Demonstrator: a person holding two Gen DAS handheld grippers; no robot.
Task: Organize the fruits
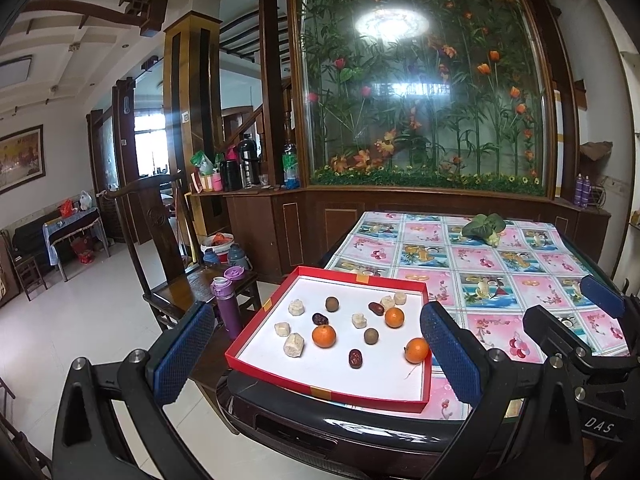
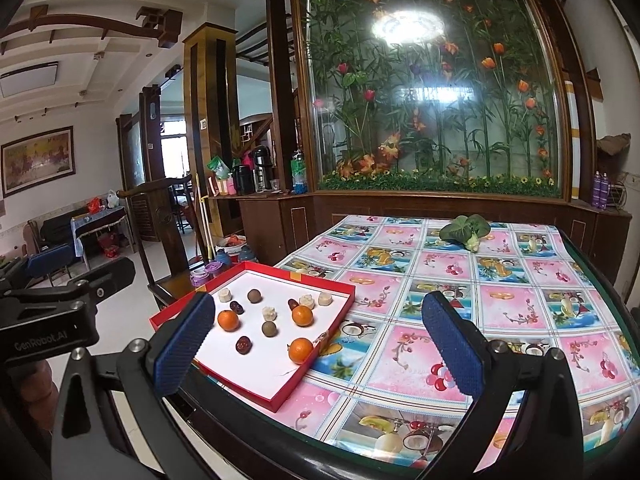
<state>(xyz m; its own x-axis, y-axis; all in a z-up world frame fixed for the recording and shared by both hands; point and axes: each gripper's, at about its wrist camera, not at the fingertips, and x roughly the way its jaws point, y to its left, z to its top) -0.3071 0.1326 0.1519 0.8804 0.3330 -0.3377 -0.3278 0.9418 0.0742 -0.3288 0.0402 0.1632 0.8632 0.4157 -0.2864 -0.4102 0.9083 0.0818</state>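
A red-rimmed tray (image 1: 400,402) with a white floor sits at the table's near left corner; it also shows in the right wrist view (image 2: 280,402). In it lie three oranges (image 1: 324,336), several pale banana pieces (image 1: 294,345), dark red dates (image 1: 355,358) and brown longans (image 1: 332,304), all scattered. My left gripper (image 1: 318,356) is open and empty, above the tray's near edge. My right gripper (image 2: 318,344) is open and empty, to the right of the tray, with an orange (image 2: 301,351) between its fingers in view.
The table (image 2: 480,320) has a pink and blue fruit-print cloth. A green leafy vegetable (image 2: 466,230) lies at its far side. A wooden chair (image 1: 172,272) with a purple bottle (image 1: 228,308) stands left of the table. A glass flower cabinet (image 1: 424,80) stands behind.
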